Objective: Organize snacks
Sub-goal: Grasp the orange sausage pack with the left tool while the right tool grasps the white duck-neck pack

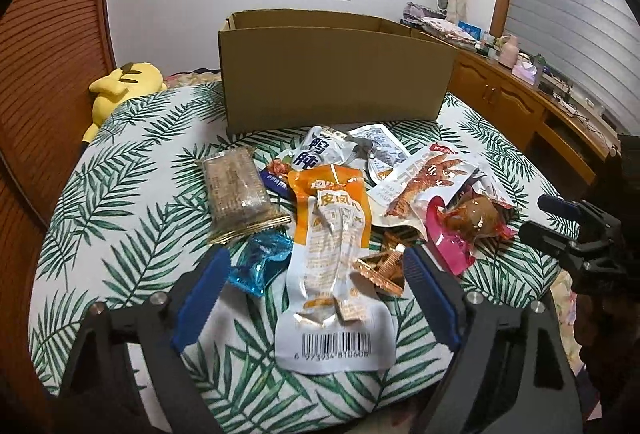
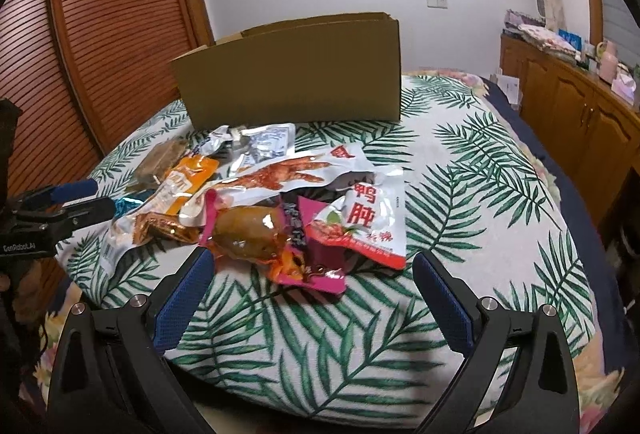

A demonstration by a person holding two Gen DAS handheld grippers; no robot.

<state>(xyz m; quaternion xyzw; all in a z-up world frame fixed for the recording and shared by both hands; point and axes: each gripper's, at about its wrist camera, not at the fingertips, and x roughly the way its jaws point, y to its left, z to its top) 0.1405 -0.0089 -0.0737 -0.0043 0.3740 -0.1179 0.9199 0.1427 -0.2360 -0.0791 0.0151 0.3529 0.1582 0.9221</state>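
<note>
Leaf-print cloth [image 1: 132,138] covers the surface where the snacks lie heaped before an open cardboard box [image 1: 336,74]. Nearest the left gripper [image 1: 316,266] is the orange pouch [image 1: 334,246], its long axis running straight away between the wide-spread jaws, barcode end closest. So the left is best placed for it. The right gripper [image 2: 310,266], also wide and empty, faces the pink pouch [image 2: 256,234], just ahead. Beyond the heap stands the box, a plush toy [image 1: 120,86] off to its left.
</note>
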